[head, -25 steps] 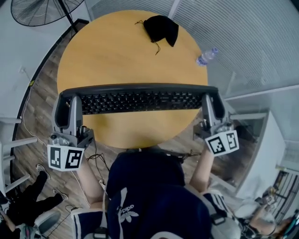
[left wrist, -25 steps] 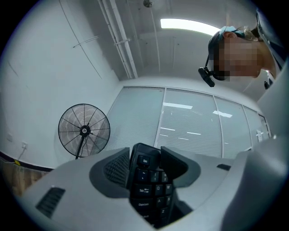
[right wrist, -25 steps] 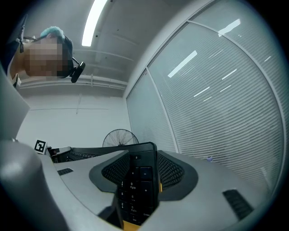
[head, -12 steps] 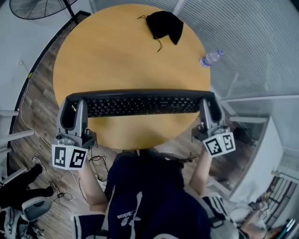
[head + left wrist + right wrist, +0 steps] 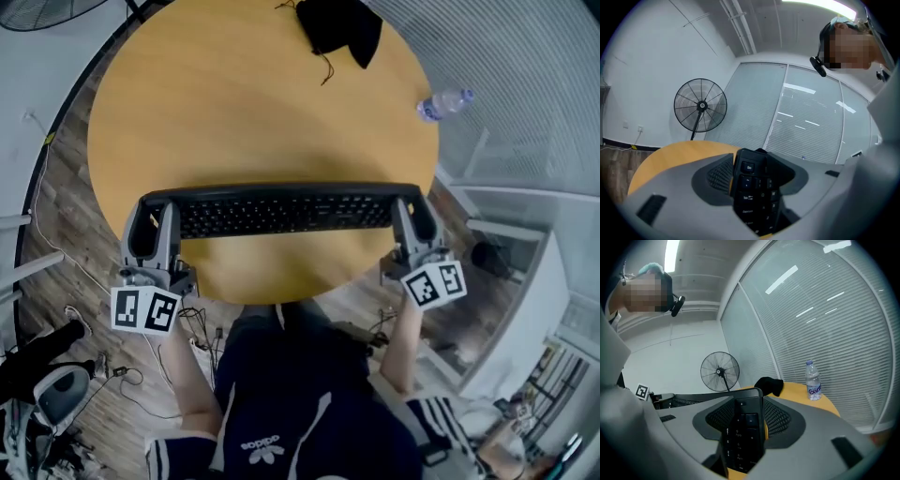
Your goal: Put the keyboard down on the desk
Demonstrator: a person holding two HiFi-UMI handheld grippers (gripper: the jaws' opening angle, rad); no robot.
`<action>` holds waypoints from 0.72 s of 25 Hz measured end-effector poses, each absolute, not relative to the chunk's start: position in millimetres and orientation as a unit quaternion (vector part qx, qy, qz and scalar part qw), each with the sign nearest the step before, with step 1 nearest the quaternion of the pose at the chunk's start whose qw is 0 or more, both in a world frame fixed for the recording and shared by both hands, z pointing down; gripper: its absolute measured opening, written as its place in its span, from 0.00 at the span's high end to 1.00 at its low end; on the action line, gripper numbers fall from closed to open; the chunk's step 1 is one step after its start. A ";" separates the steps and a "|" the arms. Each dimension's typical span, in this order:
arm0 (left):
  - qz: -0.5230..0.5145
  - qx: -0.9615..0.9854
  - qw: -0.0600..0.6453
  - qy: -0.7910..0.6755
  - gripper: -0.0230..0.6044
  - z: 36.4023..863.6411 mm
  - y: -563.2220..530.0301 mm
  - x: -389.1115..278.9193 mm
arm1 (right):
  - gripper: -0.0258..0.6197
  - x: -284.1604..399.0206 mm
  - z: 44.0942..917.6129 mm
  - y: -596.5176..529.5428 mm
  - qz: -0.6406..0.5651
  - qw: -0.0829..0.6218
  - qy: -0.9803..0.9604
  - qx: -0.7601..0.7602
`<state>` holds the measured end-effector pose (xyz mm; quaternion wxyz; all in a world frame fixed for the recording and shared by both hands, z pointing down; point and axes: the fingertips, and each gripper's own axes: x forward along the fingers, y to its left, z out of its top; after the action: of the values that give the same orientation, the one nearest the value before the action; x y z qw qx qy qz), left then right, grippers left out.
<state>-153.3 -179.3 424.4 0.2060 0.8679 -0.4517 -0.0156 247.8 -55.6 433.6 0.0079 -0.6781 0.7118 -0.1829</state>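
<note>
Holding the black keyboard (image 5: 286, 208) by both short ends, with the left tool (image 5: 150, 214) clamped shut on the Esc end and the right tool (image 5: 413, 208) clamped shut on the far end. Stretched level and keys up across the near part of the round wooden table (image 5: 234, 103), from one edge almost to the other; impossible to tell whether touching the wood or just above it. Farther back, lying near the far rim, a black cloth (image 5: 339, 28), and standing upright at the right rim, a water bottle (image 5: 445, 103), well apart from the keyboard.
</note>
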 end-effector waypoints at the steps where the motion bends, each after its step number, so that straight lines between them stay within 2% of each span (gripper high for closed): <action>1: -0.011 0.866 0.212 -0.452 0.63 433.7 -183.3 -154.9 | 0.69 246.0 442.3 -59.6 -0.189 0.005 0.711 -0.678; 9: 0.027 0.861 0.245 -0.445 0.63 491.7 -201.9 -157.8 | 0.69 242.6 493.9 -81.1 -0.226 -0.027 0.704 -0.673; 18: 0.048 0.855 0.259 -0.446 0.63 512.6 -197.6 -154.1 | 0.69 247.0 524.5 -70.6 -0.265 -0.019 0.690 -0.673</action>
<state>-154.1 -197.6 512.6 0.2587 0.8552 -0.4465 0.0485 247.0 -70.6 524.5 -0.0185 -0.6733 0.6899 -0.2652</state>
